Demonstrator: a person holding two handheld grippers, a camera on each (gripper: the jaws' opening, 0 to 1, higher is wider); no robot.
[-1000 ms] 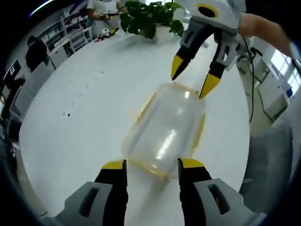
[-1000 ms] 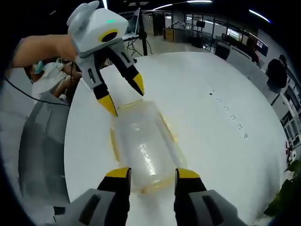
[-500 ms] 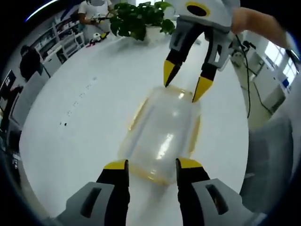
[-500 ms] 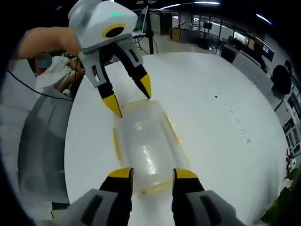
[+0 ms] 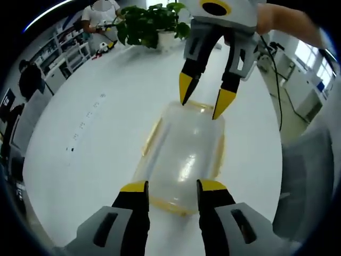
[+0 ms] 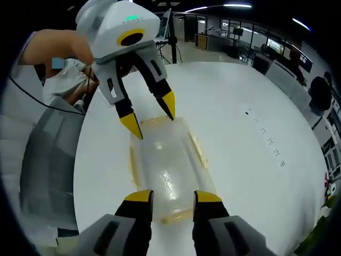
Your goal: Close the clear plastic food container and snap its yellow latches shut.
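Bench (image 5: 96, 138): broad white top, bearing the work near its middle. Clear plastic food container (image 5: 184, 152): lies flat on the bench, lid seated on top, long axis running between the two tools so that each short end is reachable at once. Yellow latches (image 5: 151, 134): flaps showing along the long sides and ends, seemingly still splayed outward, judged not yet snapped. Left gripper (image 5: 169, 188): jaws spread, straddling the near short end, poised to press there. Right gripper (image 6: 172, 198): jaws likewise spread over the opposite end, tips just above the rim. Potted plant (image 5: 149, 21): far edge, well apart.
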